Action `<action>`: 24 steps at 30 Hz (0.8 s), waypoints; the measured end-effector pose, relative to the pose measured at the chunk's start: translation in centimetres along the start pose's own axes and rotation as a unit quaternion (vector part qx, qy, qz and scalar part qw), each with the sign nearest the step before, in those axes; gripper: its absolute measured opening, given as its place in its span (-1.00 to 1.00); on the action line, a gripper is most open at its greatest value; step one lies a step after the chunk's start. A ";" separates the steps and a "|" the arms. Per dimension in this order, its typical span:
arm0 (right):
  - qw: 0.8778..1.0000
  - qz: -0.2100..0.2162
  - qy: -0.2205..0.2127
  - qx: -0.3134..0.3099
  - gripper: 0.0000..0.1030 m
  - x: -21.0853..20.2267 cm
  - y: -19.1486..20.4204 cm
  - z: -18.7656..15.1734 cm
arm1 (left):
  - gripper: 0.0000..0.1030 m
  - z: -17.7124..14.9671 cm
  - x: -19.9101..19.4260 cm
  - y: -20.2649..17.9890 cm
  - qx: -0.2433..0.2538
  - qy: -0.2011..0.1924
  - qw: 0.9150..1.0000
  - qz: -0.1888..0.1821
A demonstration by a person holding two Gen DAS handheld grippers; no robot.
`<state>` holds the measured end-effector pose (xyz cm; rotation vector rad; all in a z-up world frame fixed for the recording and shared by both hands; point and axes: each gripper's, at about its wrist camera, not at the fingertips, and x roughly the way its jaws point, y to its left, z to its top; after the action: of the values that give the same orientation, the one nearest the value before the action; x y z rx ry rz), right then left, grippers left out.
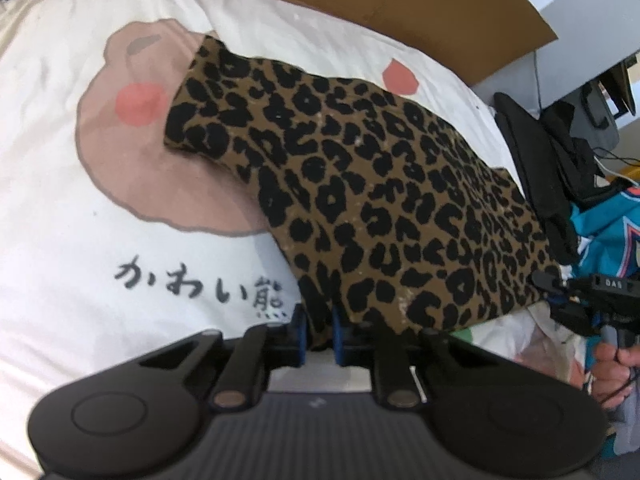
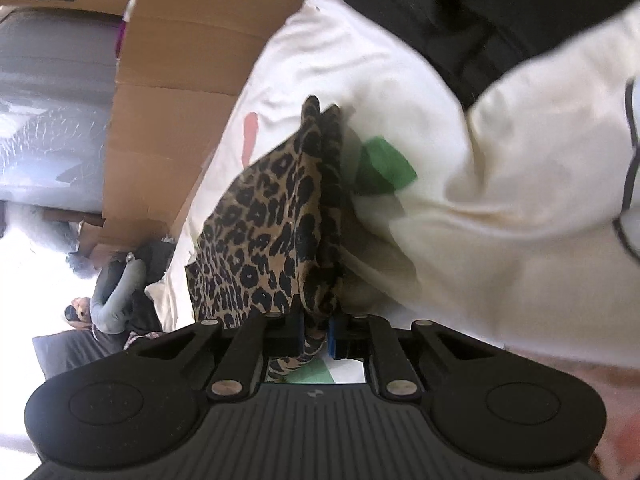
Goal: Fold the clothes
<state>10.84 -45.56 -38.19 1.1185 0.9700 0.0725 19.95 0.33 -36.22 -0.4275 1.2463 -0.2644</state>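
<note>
A leopard-print garment (image 1: pixel 360 184) lies spread across a white bed cover (image 1: pixel 60 200) printed with a bear face and dark script. My left gripper (image 1: pixel 319 336) is shut on the garment's near edge. My right gripper (image 2: pixel 316 338) is shut on another edge of the same leopard-print garment (image 2: pixel 272 224), which hangs bunched and folded in front of it. The right gripper also shows at the right edge of the left wrist view (image 1: pixel 592 296), held by a hand, at the garment's right corner.
A cardboard panel (image 1: pixel 420 4) stands behind the bed. Black clothes (image 1: pixel 548 152) and a teal jersey (image 1: pixel 600 232) lie at the right. In the right wrist view, black fabric (image 2: pixel 480 12) lies on the white cover (image 2: pixel 500 160), and cardboard (image 2: pixel 172 80) stands at left.
</note>
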 end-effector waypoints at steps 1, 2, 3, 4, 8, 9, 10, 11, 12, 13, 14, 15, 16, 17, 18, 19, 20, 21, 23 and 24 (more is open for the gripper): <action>1.000 0.000 -0.002 -0.004 -0.84 -0.2 0.2 0.2 | -0.77 0.0 0.0 -0.1 -0.003 0.006 1.000 -0.003; 1.000 0.001 -0.004 -0.008 -0.84 -0.5 0.5 0.4 | -0.77 -0.1 -0.1 -0.2 -0.006 0.011 1.000 -0.006; 1.000 0.001 -0.006 -0.012 -0.84 -0.7 0.7 0.5 | -0.77 -0.1 -0.2 -0.3 -0.008 0.017 1.000 -0.008; 1.000 0.002 -0.008 -0.016 -0.84 -1.0 0.9 0.7 | -0.78 -0.2 -0.2 -0.5 -0.011 0.022 1.000 -0.012; 0.999 -0.006 -0.018 -0.033 -0.84 -1.5 1.3 1.8 | -0.78 -0.1 -0.1 -1.2 -0.022 0.040 0.999 -0.018; 0.999 -0.008 -0.020 -0.037 -0.84 -1.6 1.5 2.0 | -0.78 -0.1 -0.1 -1.3 -0.024 0.044 0.999 -0.019; 0.999 -0.010 -0.022 -0.041 -0.84 -1.8 1.6 2.3 | -0.78 -0.1 -0.1 -1.6 -0.025 0.048 0.998 -0.021; 0.999 -0.012 -0.025 -0.045 -0.84 -1.9 1.7 2.5 | -0.78 -0.1 0.0 -1.9 -0.025 0.052 0.998 -0.023; 0.998 -0.014 -0.027 -0.049 -0.84 -2.0 1.8 2.8 | -0.78 -0.2 0.1 -2.2 -0.025 0.055 0.998 -0.025; 0.998 -0.016 -0.030 -0.053 -0.84 -2.2 1.9 3.0 | -0.78 -0.3 0.2 -2.5 -0.023 0.058 0.998 -0.027; 0.998 -0.018 -0.032 -0.057 -0.84 -2.3 2.0 3.3 | -0.78 -0.4 0.3 -2.9 -0.021 0.061 0.997 -0.030; 0.997 -0.020 -0.035 -0.061 -0.84 -2.4 2.1 3.6 | -0.78 -0.5 0.5 -3.2 -0.020 0.063 0.997 -0.032; 0.997 -0.021 -0.038 -0.065 -0.84 -2.6 2.2 3.9 | -0.78 -0.6 0.6 -3.5 -0.019 0.066 0.997 -0.034; 0.997 -0.022 -0.040 -0.069 -0.84 -2.7 2.4 4.2 | -0.78 -0.8 0.6 -3.8 -0.019 0.068 0.997 -0.035; 0.996 -0.023 -0.043 -0.072 -0.84 -2.8 2.5 4.6 | -0.79 -1.0 0.6 -4.1 -0.019 0.070 0.997 -0.036; 0.996 -0.024 -0.047 -0.074 -0.84 -2.9 2.6 4.9 | -0.79 -1.1 0.7 -4.4 -0.018 0.073 0.996 -0.038; 0.996 -0.025 -0.050 -0.075 -0.84 -2.9 2.7 5.1 | -0.79 -1.2 0.9 -4.6 -0.018 0.078 0.996 -0.040; 0.995 -0.027 -0.053 -0.076 -0.84 -2.9 2.8 5.4 | -0.79 -1.3 1.0 -4.8 -0.018 0.082 0.996 -0.042; 0.995 -0.030 -0.059 -0.081 -0.84 -2.9 3.0 6.0 | -0.80 -1.4 1.4 -5.2 -0.021 0.088 0.995 -0.046; 0.994 -0.032 -0.061 -0.084 -0.84 -2.9 3.1 6.3 | -0.80 -1.4 1.8 -5.5 -0.025 0.091 0.994 -0.046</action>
<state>14.60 -50.08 -33.39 0.9261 0.8721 0.0328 19.37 -5.53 -35.60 -0.5139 1.4153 -0.3582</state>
